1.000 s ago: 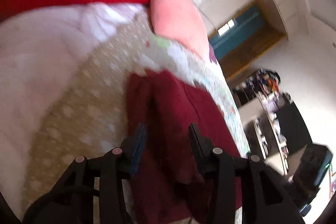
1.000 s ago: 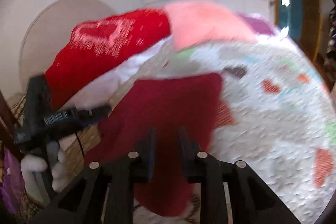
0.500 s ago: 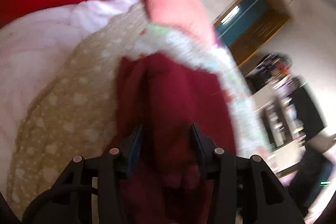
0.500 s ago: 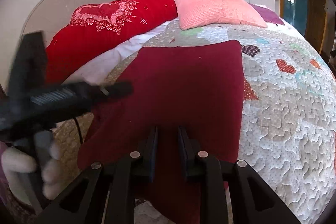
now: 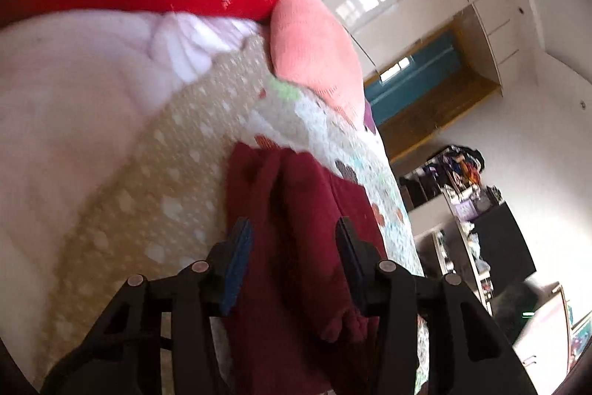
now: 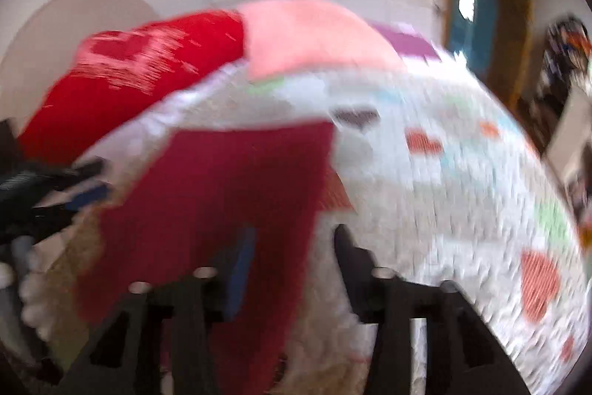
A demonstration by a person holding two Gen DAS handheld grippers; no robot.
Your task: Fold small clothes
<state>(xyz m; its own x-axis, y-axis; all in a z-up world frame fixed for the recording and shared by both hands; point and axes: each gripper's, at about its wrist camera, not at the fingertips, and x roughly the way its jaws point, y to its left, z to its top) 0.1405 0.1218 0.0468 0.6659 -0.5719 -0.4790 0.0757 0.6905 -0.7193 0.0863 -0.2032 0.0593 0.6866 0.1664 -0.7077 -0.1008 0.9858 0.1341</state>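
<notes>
The dark red cloth garment (image 6: 236, 187) lies spread on the patchwork heart-print quilt (image 6: 444, 210), flat for folding. Left gripper (image 5: 294, 254) hovers over its bunched edge, jaws spread; right gripper (image 6: 292, 258) likewise gapes, gripping nothing.

Your left gripper (image 5: 294, 239) is showing black angular fingers with blue pads (image 5: 236, 261) and round silver screws along the bottom of the frame. Your right gripper (image 6: 292, 254) is looking the same, though blurred. At the lower left, your glove (image 6: 31, 291) is showing white.
</notes>
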